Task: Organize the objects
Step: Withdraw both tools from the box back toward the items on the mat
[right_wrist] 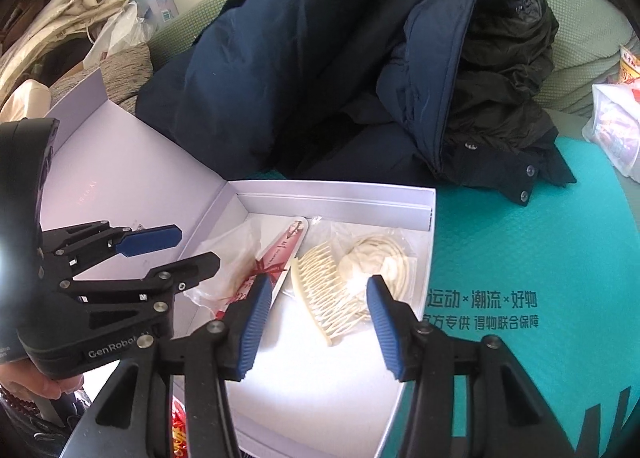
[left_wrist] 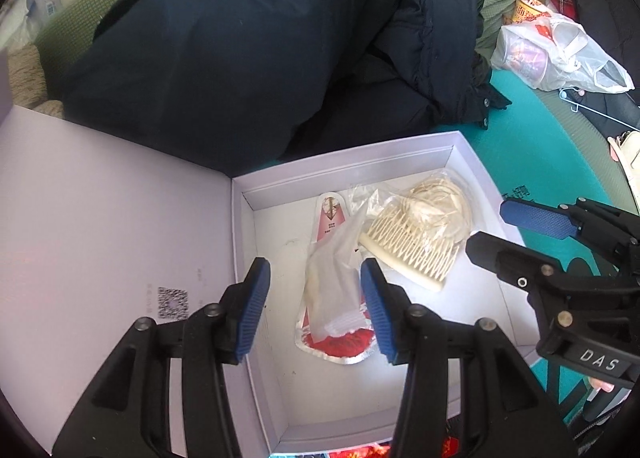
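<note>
A pale lilac box [left_wrist: 348, 160] [right_wrist: 416, 194] lies open with its lid [left_wrist: 100, 210] [right_wrist: 120, 162] folded out to the left. Inside lie a red and silver sachet under a clear plastic bag [left_wrist: 334, 290] [right_wrist: 276, 258], a cream hair comb [left_wrist: 404, 250] [right_wrist: 324, 290] and a bagged cream coil [left_wrist: 436, 204] [right_wrist: 380, 262]. My left gripper [left_wrist: 316, 306] [right_wrist: 176, 250] is open and empty, fingers on either side of the sachet. My right gripper [right_wrist: 316, 318] [left_wrist: 496, 228] is open and empty above the comb.
A dark navy jacket [left_wrist: 240, 38] [right_wrist: 340, 70] is piled on the green sofa right behind the box. The box rests on a teal mat [right_wrist: 540, 250] [left_wrist: 536, 118]. A white plastic bag of goods [left_wrist: 552, 50] lies at the far right.
</note>
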